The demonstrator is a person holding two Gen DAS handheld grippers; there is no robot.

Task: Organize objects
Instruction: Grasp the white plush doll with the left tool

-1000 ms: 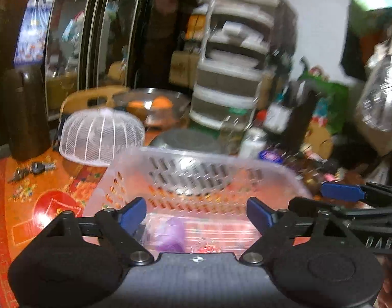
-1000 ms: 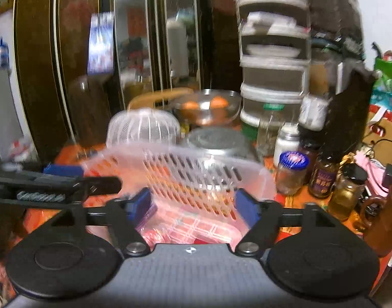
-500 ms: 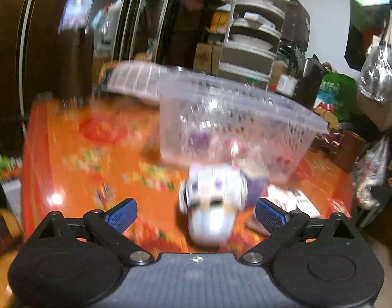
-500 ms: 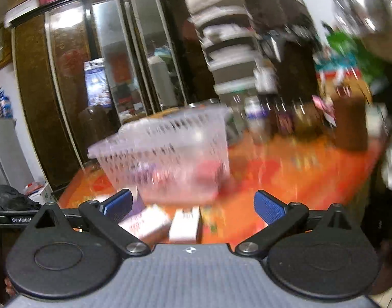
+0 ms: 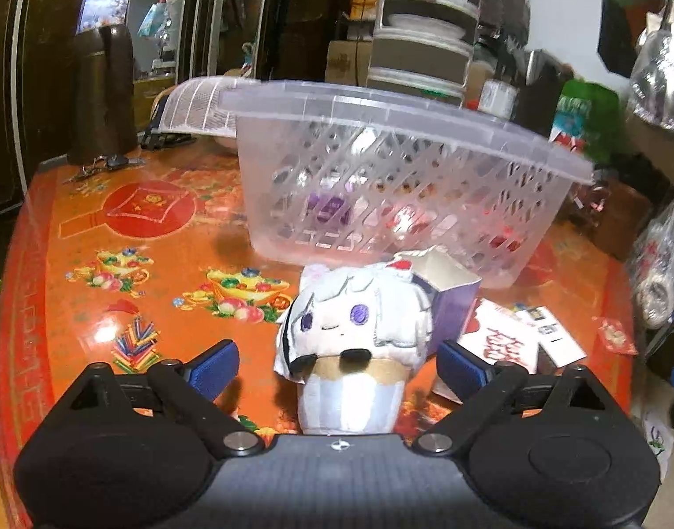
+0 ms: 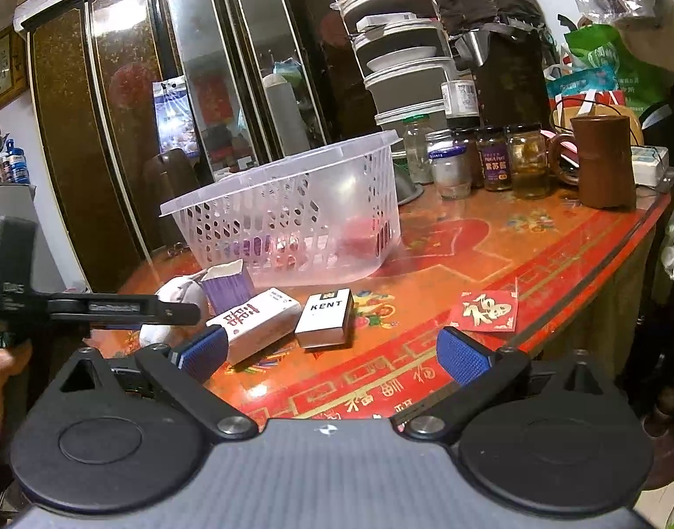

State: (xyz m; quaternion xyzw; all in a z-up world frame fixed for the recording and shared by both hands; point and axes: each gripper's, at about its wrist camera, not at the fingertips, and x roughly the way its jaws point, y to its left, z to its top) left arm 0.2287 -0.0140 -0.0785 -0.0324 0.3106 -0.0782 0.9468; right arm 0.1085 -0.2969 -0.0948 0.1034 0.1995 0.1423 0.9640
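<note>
Judging by the clear basket (image 6: 288, 216) on the table (image 6: 535, 260) already holding a few items, I still must load the plush doll (image 5: 359, 330), the white carton (image 6: 253, 322) and the Kent pack (image 6: 326, 317), with my left gripper (image 5: 337, 363) wide around the doll, not touching it, and my right gripper (image 6: 332, 355) wide and empty.

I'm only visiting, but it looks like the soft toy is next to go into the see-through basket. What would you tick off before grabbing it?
1. Left gripper jaws wide, nothing pressed between the pads: ok; they have just been shifting.
2. White plush doll with purple eyes sits between those jaws, upright on the orange patterned table: ok.
3. Open purple carton close behind the doll could get caught in the grab: not ok.
4. Clear slotted plastic basket open on top, with space inside: ok.
5. Right gripper open and empty, away from the doll: ok.
6. White KENT box and white box with red lettering lie outside the basket: not ok.
</note>
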